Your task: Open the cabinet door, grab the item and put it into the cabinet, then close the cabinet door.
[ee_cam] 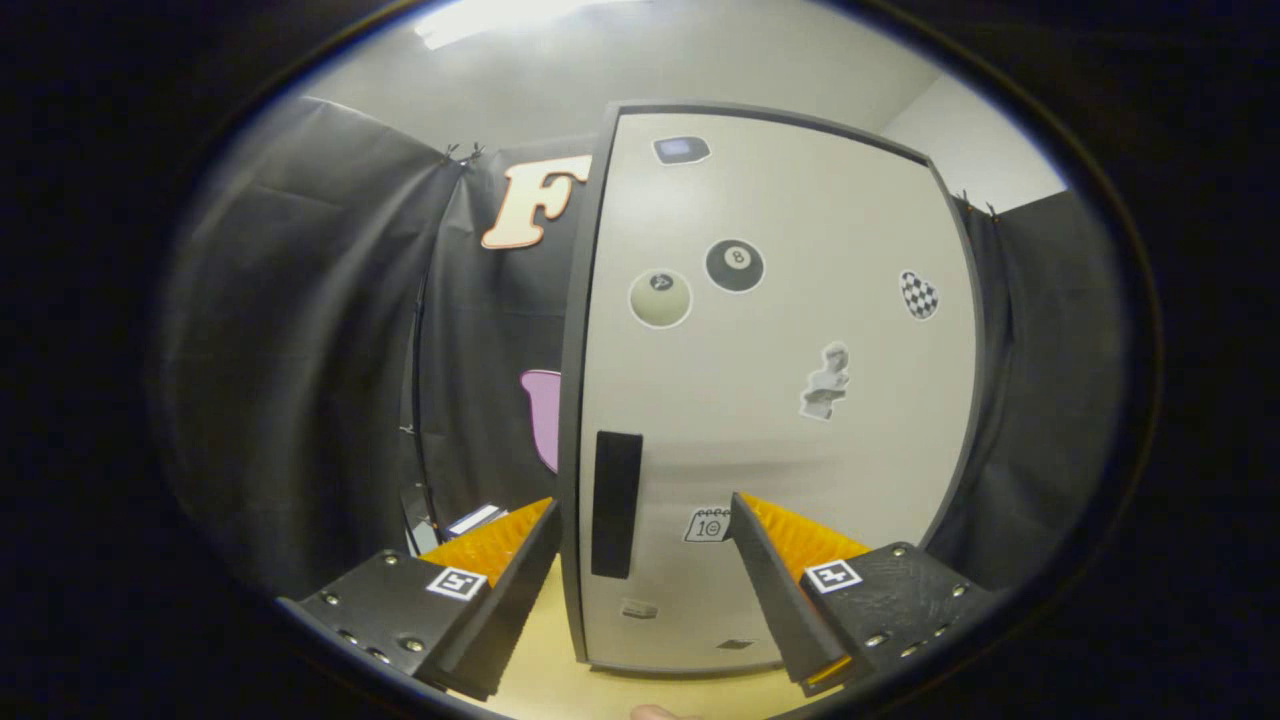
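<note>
The tongs (640, 520) are open and hold nothing. The cabinet door (770, 390) is shut, so the inside is hidden. Its black handle (616, 504) sits between the fingers, just ahead. The cabinet stands on the yellow desk (540, 680).

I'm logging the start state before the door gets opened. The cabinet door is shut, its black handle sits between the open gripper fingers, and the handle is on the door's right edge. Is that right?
One thing is off: in the gripper view the black handle runs down the left edge of the cabinet door, not the right. The rest holds: the door is shut and the handle lies between the fingers of the open gripper.
</note>
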The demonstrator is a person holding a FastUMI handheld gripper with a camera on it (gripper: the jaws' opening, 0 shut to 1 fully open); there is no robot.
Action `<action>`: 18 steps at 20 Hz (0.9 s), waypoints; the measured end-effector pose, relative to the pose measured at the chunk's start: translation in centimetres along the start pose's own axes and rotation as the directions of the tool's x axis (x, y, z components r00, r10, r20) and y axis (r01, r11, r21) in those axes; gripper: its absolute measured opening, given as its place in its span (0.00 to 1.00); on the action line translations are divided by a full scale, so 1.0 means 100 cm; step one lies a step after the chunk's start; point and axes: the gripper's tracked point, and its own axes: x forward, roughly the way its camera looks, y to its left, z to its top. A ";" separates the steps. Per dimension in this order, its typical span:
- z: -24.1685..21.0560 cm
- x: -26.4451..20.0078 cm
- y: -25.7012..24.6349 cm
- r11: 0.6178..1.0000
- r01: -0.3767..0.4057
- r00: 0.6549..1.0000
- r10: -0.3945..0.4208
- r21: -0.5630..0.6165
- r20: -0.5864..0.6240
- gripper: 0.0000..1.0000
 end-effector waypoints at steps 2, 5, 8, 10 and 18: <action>-0.003 0.006 0.005 1.000 -0.008 1.000 0.008 0.002 -0.006 1.00; -0.007 0.014 0.011 1.000 -0.015 1.000 0.015 -0.004 -0.012 1.00; -0.014 0.028 0.014 1.000 -0.010 1.000 0.010 -0.018 -0.019 1.00; -0.020 0.040 0.013 1.000 0.006 1.000 -0.007 -0.029 -0.026 1.00; -0.040 0.077 0.014 0.994 0.074 0.996 -0.077 -0.084 -0.043 0.74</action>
